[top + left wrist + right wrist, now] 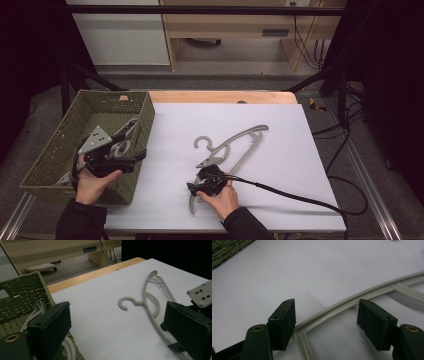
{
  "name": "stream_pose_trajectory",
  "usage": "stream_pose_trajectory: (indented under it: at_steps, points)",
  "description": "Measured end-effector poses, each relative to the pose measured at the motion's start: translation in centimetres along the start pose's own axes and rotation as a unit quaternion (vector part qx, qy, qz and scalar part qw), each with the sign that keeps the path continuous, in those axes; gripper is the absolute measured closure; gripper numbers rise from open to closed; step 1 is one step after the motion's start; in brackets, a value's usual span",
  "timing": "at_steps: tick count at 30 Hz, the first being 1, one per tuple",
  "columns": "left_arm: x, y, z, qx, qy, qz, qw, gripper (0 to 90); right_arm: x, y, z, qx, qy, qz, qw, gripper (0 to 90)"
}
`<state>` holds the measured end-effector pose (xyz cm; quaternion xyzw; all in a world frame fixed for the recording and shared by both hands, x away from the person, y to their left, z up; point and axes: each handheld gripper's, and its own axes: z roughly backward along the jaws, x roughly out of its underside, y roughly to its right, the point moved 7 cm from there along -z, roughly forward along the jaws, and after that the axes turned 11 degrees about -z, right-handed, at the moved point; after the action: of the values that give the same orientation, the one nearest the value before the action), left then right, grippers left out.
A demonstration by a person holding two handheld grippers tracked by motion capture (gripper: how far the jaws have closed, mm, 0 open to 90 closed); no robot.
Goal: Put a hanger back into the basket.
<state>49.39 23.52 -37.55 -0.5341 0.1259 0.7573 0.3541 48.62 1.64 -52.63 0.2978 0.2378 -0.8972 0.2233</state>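
Note:
A grey plastic hanger (pixel 235 145) lies flat on the white sheet (pixel 290 125), hook toward the basket. My right gripper (pixel 196 187) is at the hanger's near end, down at the sheet. In the right gripper view its jaws straddle the hanger's (pixel 352 302) thin arm; the right gripper (pixel 325 307) stands open, and the pads do not press on the arm. My left gripper (pixel 137 159) hovers over the basket's right wall, pointing toward the hanger (pixel 150 302). The left gripper (pixel 117 307) is wide open with nothing between its jaws.
A green woven basket (pixel 145 107) at the table's left holds more grey hangers (pixel 122 135). A black cable (pixel 300 197) trails right from my right gripper across the sheet. A wooden table edge (pixel 220 96) runs along the far side.

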Motion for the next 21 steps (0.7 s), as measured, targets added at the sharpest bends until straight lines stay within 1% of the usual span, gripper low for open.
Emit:
stream_pose_trajectory:
  at_steps: [1, 2, 3, 5, 7, 8, 9, 11, 12, 13, 14, 15, 16, 17, 18, 19, 20, 21]
  points:
    - [0.0, 0.0, 0.0, 0.000, 0.000, 0.000, 1.0000, 7.0, 0.0, -0.1, -0.1, 0.001, 0.003, -0.001, 1.0000, 31.4]
    - [0.0, 0.0, 0.0, 0.000, 0.001, 0.000, 1.0000, 7.1, 0.0, 0.0, 0.0, 0.003, 0.004, 0.003, 1.0000, 31.6]
    - [0.0, 0.0, 0.0, 0.000, 0.001, 0.000, 1.0000, 7.0, 0.0, 0.0, 0.0, 0.002, 0.000, 0.004, 1.0000, 34.1]
    - [0.0, 0.0, 0.0, 0.001, 0.002, 0.000, 1.0000, 7.0, 0.0, 0.1, 0.1, 0.002, -0.002, 0.003, 1.0000, 35.2]
    - [0.0, 0.0, 0.1, 0.001, 0.004, 0.001, 1.0000, 7.0, 0.1, 0.0, 0.4, 0.008, -0.011, -0.005, 0.9999, 37.6]
    - [-0.1, 0.0, 0.1, 0.001, 0.004, 0.001, 1.0000, 7.0, 0.1, 0.1, 0.6, 0.009, -0.015, -0.001, 0.9998, 40.1]
    - [-0.1, 0.0, 0.2, 0.000, 0.005, 0.001, 1.0000, 7.0, 0.2, 0.0, 0.8, 0.014, -0.021, -0.007, 0.9997, 41.9]
    - [-0.1, -0.1, 0.3, 0.000, 0.005, 0.001, 1.0000, 7.0, 0.2, 0.3, 1.2, 0.021, -0.026, 0.005, 0.9994, 45.4]
    - [-0.1, -0.1, 0.3, -0.001, 0.006, 0.002, 1.0000, 7.0, 0.3, 0.3, 1.4, 0.027, -0.030, 0.002, 0.9992, 46.6]
    - [-0.1, -0.1, 0.3, -0.001, 0.006, 0.002, 1.0000, 7.0, 0.5, 0.5, 1.6, 0.025, -0.031, 0.008, 0.9992, 47.4]
    - [-0.1, -0.1, 0.3, -0.001, 0.007, 0.003, 1.0000, 7.0, 0.6, 0.6, 1.8, 0.026, -0.034, 0.000, 0.9991, 48.0]
    - [-0.1, -0.1, 0.4, -0.002, 0.007, 0.003, 1.0000, 7.1, 0.9, 1.0, 2.3, 0.026, -0.041, -0.006, 0.9988, 49.3]
    - [-0.1, -0.1, 0.4, -0.001, 0.007, 0.002, 1.0000, 7.1, 0.9, 1.0, 2.3, 0.026, -0.041, -0.006, 0.9988, 49.3]
    - [-0.1, -0.1, 0.4, -0.001, 0.007, 0.001, 1.0000, 7.0, 1.0, 1.2, 2.6, 0.029, -0.046, -0.009, 0.9985, 50.3]
    - [-0.1, -0.1, 0.4, -0.001, 0.007, 0.001, 1.0000, 7.1, 1.2, 1.5, 2.9, 0.031, -0.049, -0.008, 0.9983, 51.8]
    - [-0.1, -0.1, 0.4, -0.001, 0.007, 0.001, 1.0000, 7.1, 1.3, 1.6, 3.1, 0.031, -0.051, -0.014, 0.9981, 53.0]
    - [-0.1, -0.1, 0.4, -0.001, 0.007, 0.001, 1.0000, 7.1, 1.7, 2.3, 3.7, 0.031, -0.051, -0.016, 0.9981, 55.3]
    - [-0.1, -0.1, 0.4, -0.001, 0.007, 0.002, 1.0000, 7.1, 1.9, 2.5, 4.1, 0.029, -0.055, -0.024, 0.9978, 56.4]
